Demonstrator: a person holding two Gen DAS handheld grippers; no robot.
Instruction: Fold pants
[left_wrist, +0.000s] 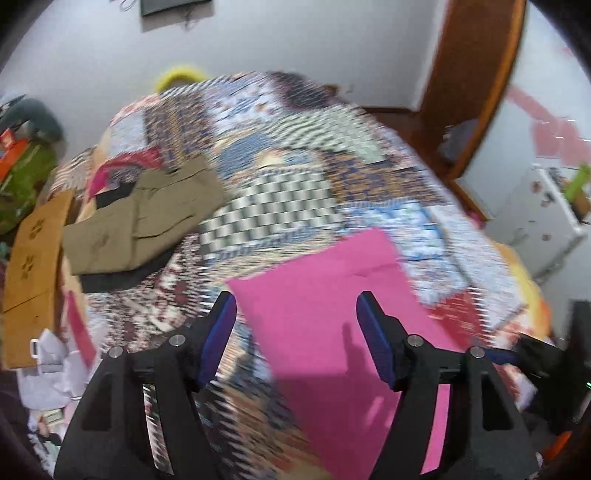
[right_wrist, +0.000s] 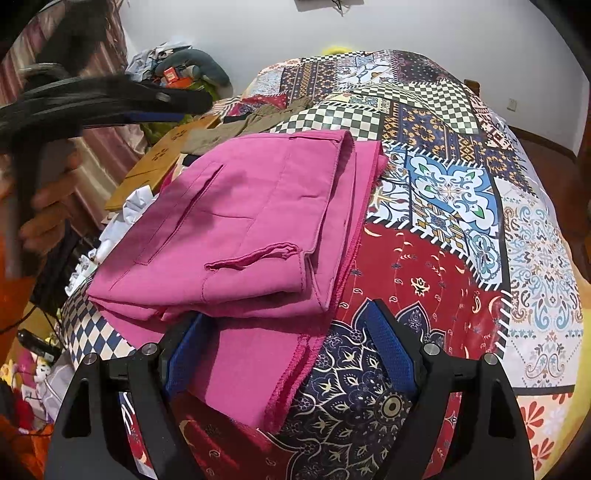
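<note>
So the pink pants (right_wrist: 236, 229) are sitting on the patchwork bedspread (right_wrist: 461, 206), already doubled over into a thick stack of layers, with a pocket flap and a loose loop on the top layer and one single layer sticking out at the edge nearest the right-hand camera. Fabric looks like a light, soft woven cotton, so I'd guess it's floppy, not slippery, and will sag the moment you lift only one corner. Best bet is probably pinching the stacked fold edge, or two corners of that single near layer, rather than the middle, so the layers don't slide apart. The right gripper (right_wrist: 291, 354) hangs just over that near edge of the pants with its jaws wide; the cloth lies loose between the blue pads, nothing pinched. The left gripper (left_wrist: 295, 332) is above the pants' far side in its own blurry view, jaws also spread and holding nothing, pink cloth just showing below them. In the right camera you can see the hand (right_wrist: 44, 206) gripping that left tool up and to the side of the pants. Beyond the pants there's a folded khaki garment (left_wrist: 144, 221) well apart from them, with a cardboard box (left_wrist: 33, 266) just past that at the bed's edge.
</note>
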